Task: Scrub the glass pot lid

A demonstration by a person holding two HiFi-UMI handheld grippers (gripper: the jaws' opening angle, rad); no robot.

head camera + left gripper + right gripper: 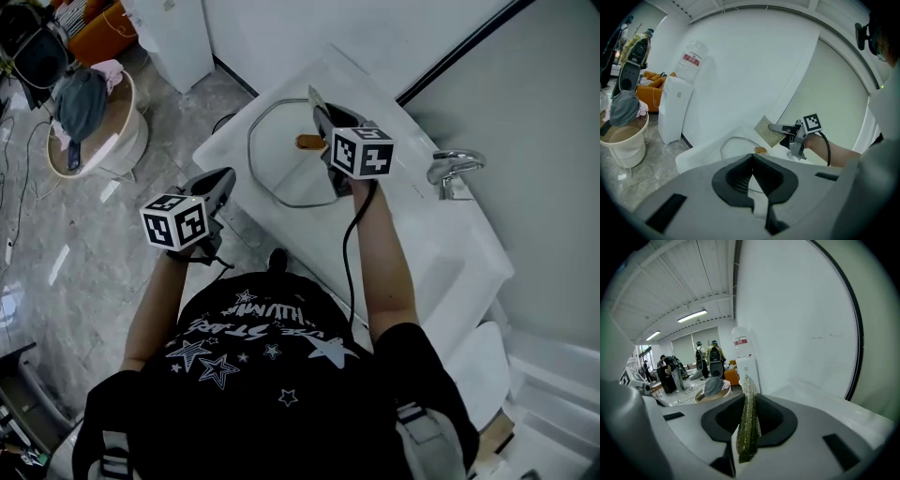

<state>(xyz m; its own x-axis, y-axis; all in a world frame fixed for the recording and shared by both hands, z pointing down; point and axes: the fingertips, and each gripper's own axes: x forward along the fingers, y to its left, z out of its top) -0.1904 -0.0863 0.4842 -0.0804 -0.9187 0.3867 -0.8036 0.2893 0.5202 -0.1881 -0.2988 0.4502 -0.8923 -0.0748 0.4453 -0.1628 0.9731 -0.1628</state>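
Now | right gripper (322, 114) clamps scouring pad (747, 427) | above glass lid (279, 161)

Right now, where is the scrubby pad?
The scrubby pad is pinched in the right hand-held gripper; in the head view that hangs over the glass lid in the sink, left of the faucet.

The white lettering among stars on the person's black shirt (251, 321) appears upside down and cannot be read for certain. The red label (692, 58) on the water bottle is too small to read.
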